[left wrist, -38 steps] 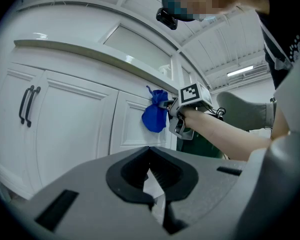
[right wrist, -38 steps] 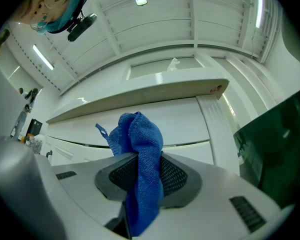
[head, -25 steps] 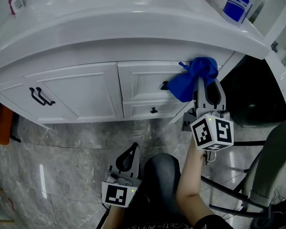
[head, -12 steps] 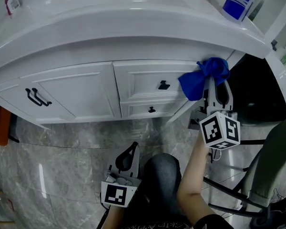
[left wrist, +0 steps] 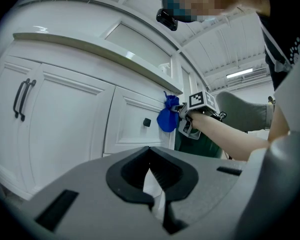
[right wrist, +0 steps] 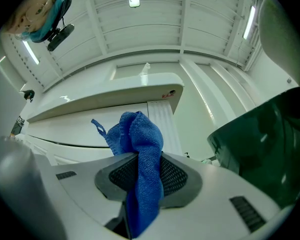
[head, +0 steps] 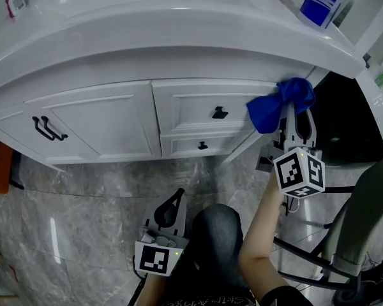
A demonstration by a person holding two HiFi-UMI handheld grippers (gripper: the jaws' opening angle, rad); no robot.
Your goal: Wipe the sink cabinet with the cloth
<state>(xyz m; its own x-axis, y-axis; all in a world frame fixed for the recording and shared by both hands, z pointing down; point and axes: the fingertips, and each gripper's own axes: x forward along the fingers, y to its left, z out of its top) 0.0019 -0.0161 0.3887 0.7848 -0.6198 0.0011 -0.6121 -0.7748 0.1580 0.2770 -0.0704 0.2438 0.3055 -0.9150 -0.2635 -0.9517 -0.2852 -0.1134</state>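
The right tongs (right wrist: 145, 164) are pinching the blue cloth (right wrist: 140, 134), which bunches above the jaws and hangs down between them. In the head view the cloth (head: 277, 107) lies against the right end of the upper drawer front of the white sink cabinet (head: 108, 116), just under the overhanging tabletop (head: 179, 37) and to the right of the black drawer knob (head: 219, 113). The left tongs (left wrist: 152, 184) are pressed together with nothing between them, low over the grey marble floor (head: 83, 196), well apart from the cabinet. Two black handles (head: 49, 128) sit on the left door. A blue-labelled bottle (head: 318, 6) stands at the tabletop's right end
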